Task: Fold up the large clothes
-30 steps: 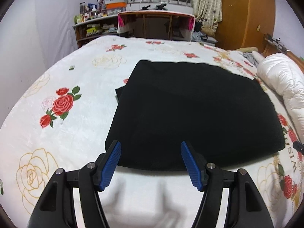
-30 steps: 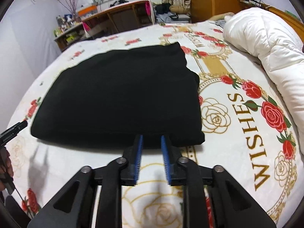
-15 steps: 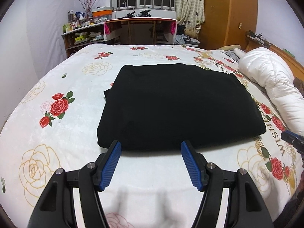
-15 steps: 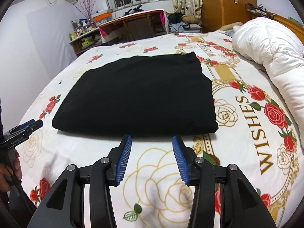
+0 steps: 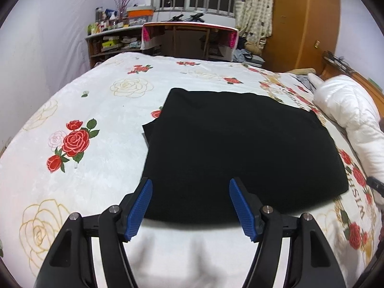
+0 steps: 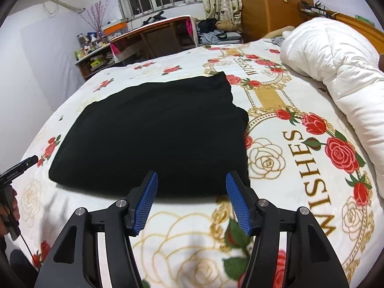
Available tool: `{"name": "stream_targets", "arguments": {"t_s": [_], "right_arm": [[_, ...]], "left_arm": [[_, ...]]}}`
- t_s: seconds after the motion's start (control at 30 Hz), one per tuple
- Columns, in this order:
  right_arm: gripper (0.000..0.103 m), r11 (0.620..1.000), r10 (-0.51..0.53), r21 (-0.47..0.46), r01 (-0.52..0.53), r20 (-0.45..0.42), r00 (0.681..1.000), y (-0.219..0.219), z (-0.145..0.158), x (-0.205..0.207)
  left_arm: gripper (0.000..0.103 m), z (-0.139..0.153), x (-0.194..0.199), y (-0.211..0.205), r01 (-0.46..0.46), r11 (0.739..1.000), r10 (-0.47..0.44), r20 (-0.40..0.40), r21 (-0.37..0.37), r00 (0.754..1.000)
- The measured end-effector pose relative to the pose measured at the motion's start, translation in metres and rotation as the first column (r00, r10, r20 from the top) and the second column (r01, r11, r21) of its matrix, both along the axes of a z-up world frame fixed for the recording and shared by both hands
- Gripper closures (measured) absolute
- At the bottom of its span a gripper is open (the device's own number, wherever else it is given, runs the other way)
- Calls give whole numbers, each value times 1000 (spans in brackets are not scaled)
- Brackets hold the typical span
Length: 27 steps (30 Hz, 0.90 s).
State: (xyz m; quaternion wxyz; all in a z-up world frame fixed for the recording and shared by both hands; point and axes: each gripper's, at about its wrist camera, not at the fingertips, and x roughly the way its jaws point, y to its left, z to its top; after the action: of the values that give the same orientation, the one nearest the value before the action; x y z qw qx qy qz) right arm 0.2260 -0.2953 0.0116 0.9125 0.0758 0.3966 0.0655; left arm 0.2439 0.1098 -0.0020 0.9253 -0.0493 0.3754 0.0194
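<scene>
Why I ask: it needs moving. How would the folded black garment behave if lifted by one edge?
The garment looks soft and stacked in layers, so it would probably sag and unfold. It likely won't roll or slide easily on the plush bedspread.

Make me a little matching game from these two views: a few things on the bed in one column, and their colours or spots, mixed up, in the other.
Things:
1. folded garment
2. rolled quilt
3. right gripper pads
4. word WISHES

Descriptions:
A. blue
B. white, along the bed's right side
C. gold lettering on the bedspread
D. black, flat in the middle of the bed

Pairs: 1-D, 2-B, 3-A, 4-C
</scene>
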Motion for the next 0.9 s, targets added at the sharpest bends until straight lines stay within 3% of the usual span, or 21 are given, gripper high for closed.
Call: {"name": "stream_targets", "arguments": {"t_s": [0.1,0.4,0.6,0.67,0.9], "right_arm": [[34,1000,-5,8,5,-17,1000,-9,-9,20],[34,998,-49,46,53,-76,996,-35,-46,81],[31,992,-52,106,64,-106,993,-39,-68,104],[29,988,-54,138,68,-102,993,-42,-73,110],[26,960,-38,271,73,-134,990,-55,-89,130]], "left_arm": [[34,-9,20,14,-25,999,24,-11,-24,1000],[33,-45,77,61,-108,987,103,-52,-119,993],[33,-73,102,83,-163,958,145,-94,-236,985],[29,-80,108,87,-168,947,147,-95,-274,984],[27,-95,127,88,-136,911,110,-89,-388,990]]}}
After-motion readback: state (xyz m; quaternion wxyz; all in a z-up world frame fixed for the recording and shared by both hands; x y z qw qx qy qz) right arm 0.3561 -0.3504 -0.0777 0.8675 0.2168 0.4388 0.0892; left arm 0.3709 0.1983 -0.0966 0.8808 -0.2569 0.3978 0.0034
